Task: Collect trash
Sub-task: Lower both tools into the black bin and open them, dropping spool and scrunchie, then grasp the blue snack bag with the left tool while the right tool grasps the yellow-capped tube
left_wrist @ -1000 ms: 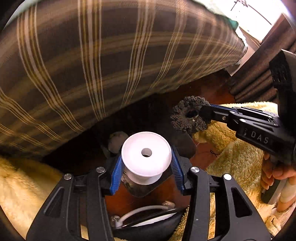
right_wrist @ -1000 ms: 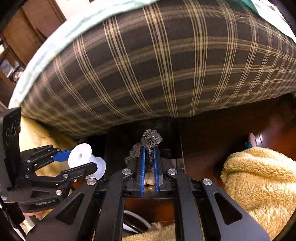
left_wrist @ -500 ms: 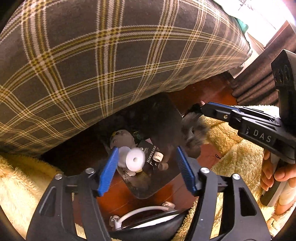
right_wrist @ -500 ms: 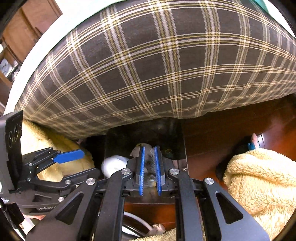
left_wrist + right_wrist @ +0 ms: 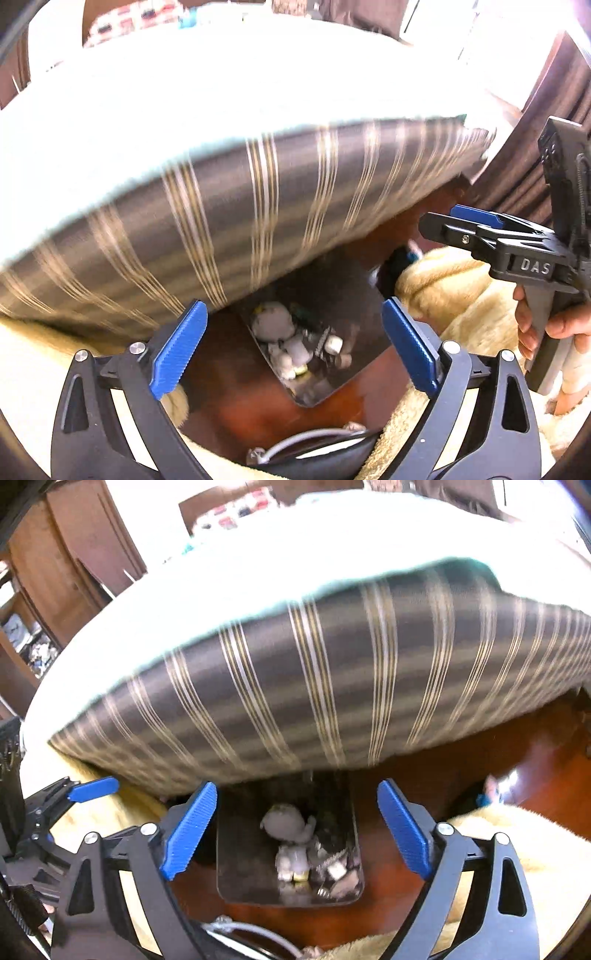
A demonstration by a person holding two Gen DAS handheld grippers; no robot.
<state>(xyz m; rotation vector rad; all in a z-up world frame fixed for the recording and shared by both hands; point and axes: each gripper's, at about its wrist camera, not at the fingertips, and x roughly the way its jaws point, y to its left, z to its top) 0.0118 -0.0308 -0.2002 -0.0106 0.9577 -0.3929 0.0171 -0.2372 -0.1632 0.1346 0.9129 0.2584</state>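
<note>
A dark rectangular bin (image 5: pixel 332 288) (image 5: pixel 240 849) stands on the wooden floor under the edge of the plaid bed. Trash lies in it: a pale round lump (image 5: pixel 273 319) (image 5: pixel 284 819), a white spool (image 5: pixel 295 349) and small scraps (image 5: pixel 336 871). My left gripper (image 5: pixel 293 347) hangs above the bin, its jaws opening wide with nothing between them. My right gripper (image 5: pixel 297 827) also hangs above the bin, its jaws opening and empty. Each shows in the other's view: the right gripper (image 5: pixel 443 225) at the right edge, held by a hand (image 5: pixel 561 325), the left gripper (image 5: pixel 70 805) at the left edge.
The plaid-sided bed (image 5: pixel 258 206) (image 5: pixel 332 686) overhangs the bin's far side. A cream fluffy rug (image 5: pixel 461 295) (image 5: pixel 517 849) lies on both sides. A white cable (image 5: pixel 295 443) runs along the floor just below the grippers. Brown curtains (image 5: pixel 535 129) and a wooden cabinet (image 5: pixel 55 572) stand behind.
The left gripper let go of the white spool and the right let go of the dark fuzzy piece; both fell into the bin. Both grippers opened wide and rose.
</note>
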